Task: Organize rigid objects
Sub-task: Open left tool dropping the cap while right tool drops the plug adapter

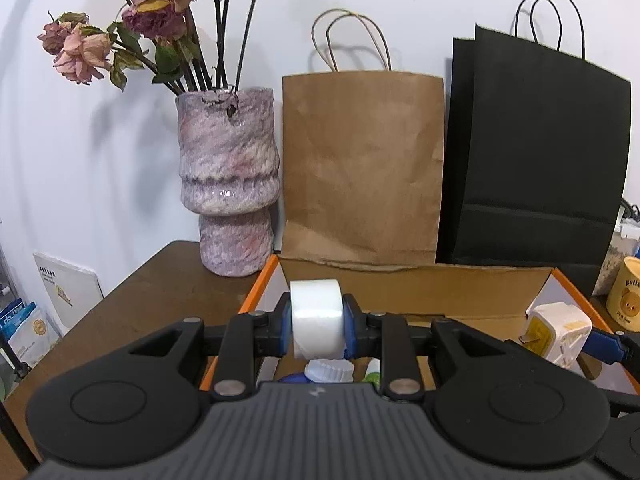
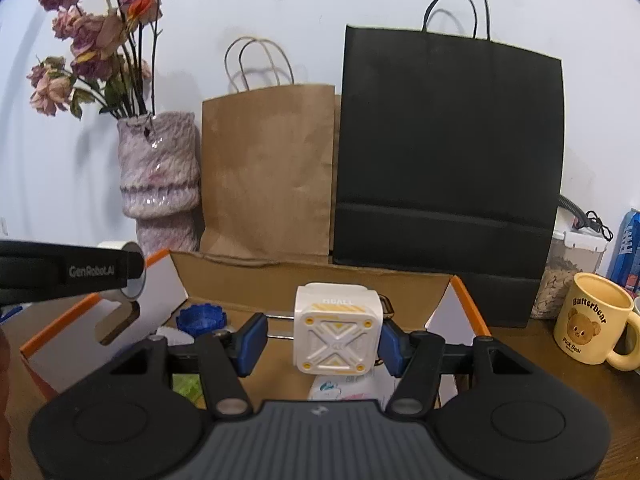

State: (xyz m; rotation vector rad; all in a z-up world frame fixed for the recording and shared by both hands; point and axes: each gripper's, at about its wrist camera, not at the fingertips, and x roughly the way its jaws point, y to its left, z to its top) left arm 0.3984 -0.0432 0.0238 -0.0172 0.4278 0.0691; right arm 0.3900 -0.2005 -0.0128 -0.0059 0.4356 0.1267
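Holding both items over the cardboard box (image 2: 320, 276), you've got each set of tongs loaded. Left tongs (image 1: 318, 326) are nearly closed, pads clamped on the flat sides of a white tape roll (image 1: 316, 316), above the box's left end. Right tongs (image 2: 322, 338) are part open around a white cube charger (image 2: 336, 328); the right pad touches it, but a gap shows at the left pad, so the grip looks loose. I'd tighten it before you move.

To place well: lower each item into a bare patch of the box floor and release only once it rests there. Keep the two tongs apart so they don't bump over the box. Watch the plug prongs on the charger so they don't snag on a flap.

Box contents: a blue ridged cap (image 2: 200, 318) near the left wall, a white ribbed bottle cap (image 1: 329, 370) below the tape roll, something green (image 2: 186, 386), and a printed white packet (image 2: 344, 388) under the charger. Beside the box to the right, a yellow bear mug (image 2: 592, 320) stands on the surface (image 1: 152, 292).
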